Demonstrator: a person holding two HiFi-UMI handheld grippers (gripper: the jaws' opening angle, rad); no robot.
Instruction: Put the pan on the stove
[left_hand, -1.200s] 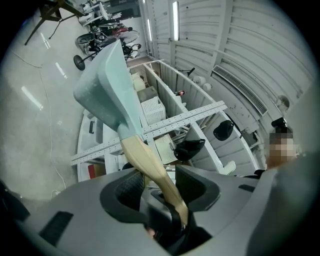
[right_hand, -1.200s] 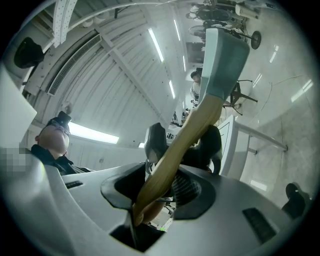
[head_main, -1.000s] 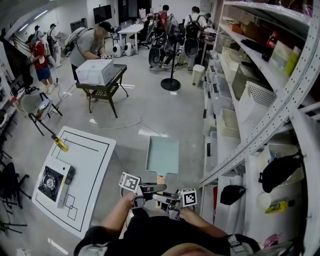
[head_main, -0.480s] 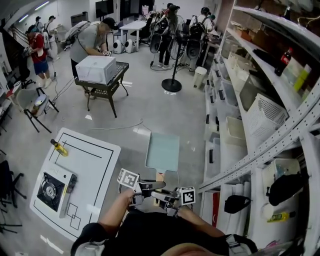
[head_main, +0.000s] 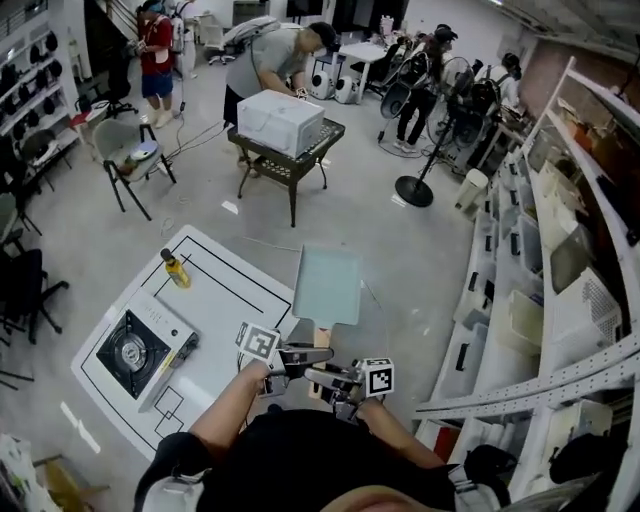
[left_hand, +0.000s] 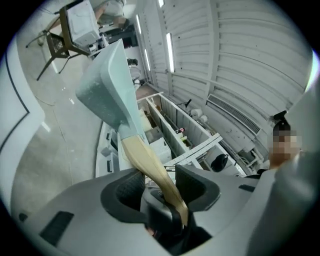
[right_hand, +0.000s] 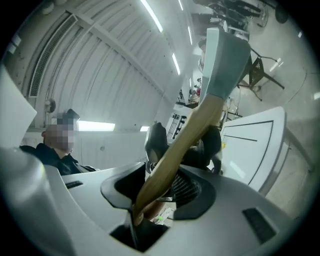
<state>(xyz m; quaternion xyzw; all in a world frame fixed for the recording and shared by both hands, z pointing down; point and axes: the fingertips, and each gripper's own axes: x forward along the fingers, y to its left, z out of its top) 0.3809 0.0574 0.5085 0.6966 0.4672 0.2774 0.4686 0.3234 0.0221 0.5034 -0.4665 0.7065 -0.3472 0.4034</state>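
A pale teal rectangular pan with a wooden handle hangs level in the air, over the right edge of the white table. My left gripper and right gripper are both shut on the handle, side by side. In the left gripper view the handle runs between the jaws of the left gripper up to the pan. The right gripper view shows the same: handle, right gripper, pan. The portable stove sits at the table's near left, away from the pan.
A small bottle of yellow liquid stands at the table's far corner. Storage shelves line the right side. Farther off are a black stand with a white box, a chair, a standing fan and several people.
The view has swung so the table and stove now lie closer in front; the pan, still held by both grippers, has come over the table's right edge.
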